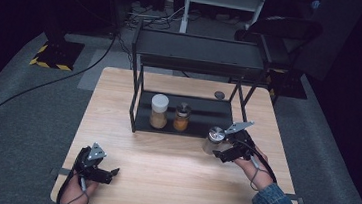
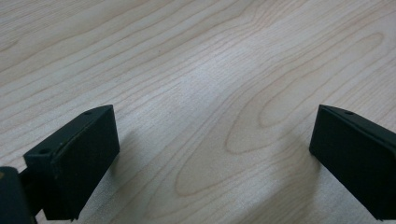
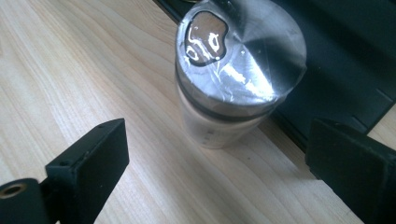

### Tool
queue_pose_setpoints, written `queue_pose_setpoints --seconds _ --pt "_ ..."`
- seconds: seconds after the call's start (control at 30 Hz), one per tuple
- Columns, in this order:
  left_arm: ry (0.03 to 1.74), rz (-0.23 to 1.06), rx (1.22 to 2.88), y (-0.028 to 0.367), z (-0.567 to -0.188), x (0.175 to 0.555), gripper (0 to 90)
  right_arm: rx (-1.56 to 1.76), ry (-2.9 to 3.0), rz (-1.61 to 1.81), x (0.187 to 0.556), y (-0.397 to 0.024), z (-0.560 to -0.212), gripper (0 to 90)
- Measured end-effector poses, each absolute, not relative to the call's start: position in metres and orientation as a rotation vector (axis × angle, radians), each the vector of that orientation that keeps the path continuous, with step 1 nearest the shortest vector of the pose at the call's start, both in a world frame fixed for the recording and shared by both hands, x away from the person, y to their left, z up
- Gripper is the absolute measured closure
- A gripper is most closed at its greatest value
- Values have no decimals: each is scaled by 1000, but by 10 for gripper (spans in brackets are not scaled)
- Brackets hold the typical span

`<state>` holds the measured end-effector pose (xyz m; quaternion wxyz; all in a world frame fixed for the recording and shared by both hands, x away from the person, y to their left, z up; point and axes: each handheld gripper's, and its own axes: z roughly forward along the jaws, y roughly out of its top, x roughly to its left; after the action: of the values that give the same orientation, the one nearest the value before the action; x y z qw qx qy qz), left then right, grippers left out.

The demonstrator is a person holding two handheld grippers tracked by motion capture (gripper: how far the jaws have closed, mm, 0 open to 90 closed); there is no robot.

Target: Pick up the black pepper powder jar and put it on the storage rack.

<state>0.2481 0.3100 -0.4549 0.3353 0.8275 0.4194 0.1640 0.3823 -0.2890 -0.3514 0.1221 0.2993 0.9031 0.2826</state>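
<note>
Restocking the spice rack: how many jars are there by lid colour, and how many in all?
White lid: 1, the jar on the rack
Dark lid: 1, the amber jar beside it
Silver lid: 1, the jar on the table, at the open right gripper
Total: 3

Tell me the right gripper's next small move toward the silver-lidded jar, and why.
Probably ease the right gripper forward and down until its open jaws straddle the silver-lidded jar. The jar stands upright on the table just ahead of the jaws, beside the black rack, not yet between them.
</note>
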Motion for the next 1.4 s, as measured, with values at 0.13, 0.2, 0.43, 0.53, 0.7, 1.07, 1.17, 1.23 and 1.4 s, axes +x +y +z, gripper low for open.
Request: queue_pose_setpoints --seconds 0.13,0.2,0.43,0.53,0.7,1.07,1.17,1.23,1.4 --pt "1085 426 2161 310 -455 248 11 872 2642 824 389 -285 -354 72" --pt "1085 426 2161 310 -455 248 11 873 2645 818 393 -282 -356 75" --pt "1087 426 2161 310 -455 248 11 879 2644 811 403 -275 -358 91" --pt "1087 426 2160 310 -455 248 11 881 2646 805 408 -271 -359 108" --pt "1087 426 2161 310 -455 248 11 878 2659 791 414 -265 -360 143" --pt "1087 427 2160 310 -455 248 11 882 2683 778 422 -258 -365 304" --pt "1087 426 2160 310 -455 248 11 885 2688 786 423 -260 -364 307" --pt "1087 426 2160 310 -455 248 11 881 2686 782 422 -259 -364 308" --pt "1087 426 2160 310 -455 248 11 882 2685 784 420 -258 -360 308"
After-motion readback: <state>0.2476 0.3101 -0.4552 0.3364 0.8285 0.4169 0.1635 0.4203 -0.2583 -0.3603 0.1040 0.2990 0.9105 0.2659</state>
